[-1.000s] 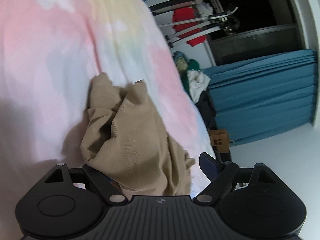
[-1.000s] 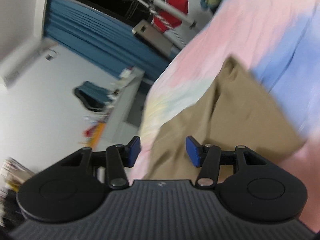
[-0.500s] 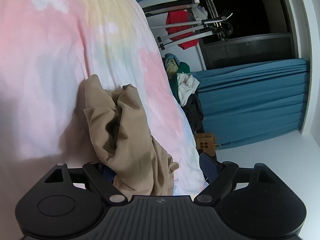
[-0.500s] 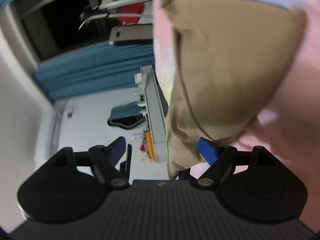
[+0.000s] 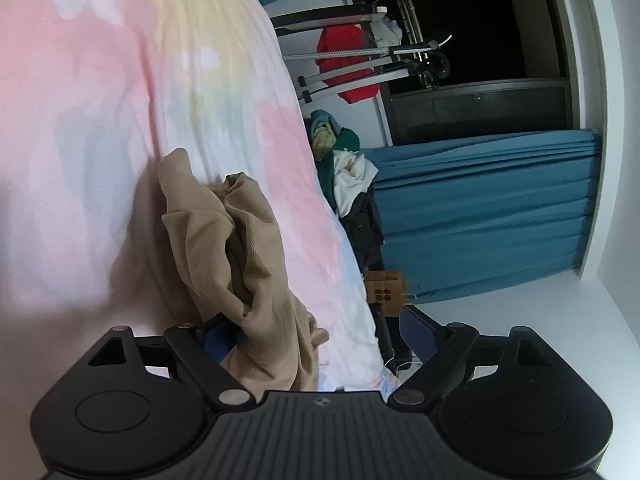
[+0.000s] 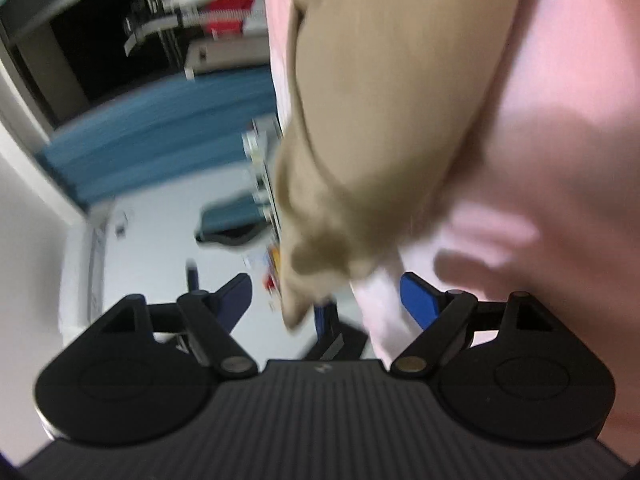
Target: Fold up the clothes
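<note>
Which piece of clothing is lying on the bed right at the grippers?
The tan garment, bunched on the pastel bedspread; the red one hangs on the rack farther off.

The left tool (image 5: 318,330) is rolled onto its side, its jaws standing wide, with tan cloth (image 5: 240,264) lying between them against the left pad; whether that pad presses it is hard to tell. The right tool (image 6: 326,300) is also rolled over and points roughly level. Its jaws have just been opening and now stand fully apart, a loose end of the cloth hanging in the gap without either blue pad touching it.
</note>
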{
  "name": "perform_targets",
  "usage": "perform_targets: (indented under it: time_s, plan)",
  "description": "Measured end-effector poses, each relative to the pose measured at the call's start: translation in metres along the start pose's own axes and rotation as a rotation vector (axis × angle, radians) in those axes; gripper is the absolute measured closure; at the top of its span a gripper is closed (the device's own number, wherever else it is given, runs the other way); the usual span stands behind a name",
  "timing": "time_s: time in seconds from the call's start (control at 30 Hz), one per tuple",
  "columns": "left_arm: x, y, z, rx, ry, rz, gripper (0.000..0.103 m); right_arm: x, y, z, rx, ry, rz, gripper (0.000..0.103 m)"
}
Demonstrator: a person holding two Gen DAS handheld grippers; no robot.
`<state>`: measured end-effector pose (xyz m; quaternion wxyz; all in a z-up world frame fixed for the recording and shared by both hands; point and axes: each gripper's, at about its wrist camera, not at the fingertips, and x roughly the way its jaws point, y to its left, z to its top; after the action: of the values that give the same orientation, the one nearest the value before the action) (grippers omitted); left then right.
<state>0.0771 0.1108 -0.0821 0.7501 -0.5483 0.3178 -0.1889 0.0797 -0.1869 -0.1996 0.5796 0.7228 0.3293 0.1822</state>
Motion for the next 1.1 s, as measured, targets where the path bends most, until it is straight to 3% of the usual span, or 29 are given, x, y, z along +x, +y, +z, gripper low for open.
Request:
perform_targets:
  time_s: [0.17, 0.27, 0.57, 0.7, 0.8, 0.9, 1.0, 1.1]
  plan:
    - [-0.003, 0.005, 0.001, -0.026, -0.001, -0.008, 0.017, -0.024, -0.002, 0.015, 0.045, -0.175, 0.009, 0.019]
    - [-0.003, 0.009, -0.002, -0.032, -0.002, 0.014, 0.016, -0.034, 0.000, 0.019, 0.050, -0.215, -0.004, 0.019]
    - [0.016, 0.038, -0.027, -0.116, 0.083, 0.185, 0.019, -0.059, 0.009, 0.012, -0.084, -0.336, -0.109, 0.019]
    - [0.018, 0.039, -0.025, -0.110, 0.051, 0.171, 0.021, -0.065, 0.026, 0.006, -0.212, -0.366, -0.113, 0.019]
    - [0.015, 0.042, -0.020, -0.114, 0.009, 0.168, 0.028, -0.069, 0.043, 0.000, -0.345, -0.402, -0.109, 0.019]
    - [0.013, 0.045, -0.014, -0.129, -0.015, 0.164, 0.040, -0.072, 0.041, 0.004, -0.350, -0.399, -0.119, 0.019]
    - [0.014, 0.046, -0.011, -0.125, -0.016, 0.167, 0.042, -0.071, 0.019, 0.020, -0.229, -0.371, -0.180, 0.021]
    - [0.015, 0.044, -0.010, -0.105, -0.015, 0.182, 0.051, -0.067, 0.014, 0.025, -0.224, -0.382, -0.208, 0.023]
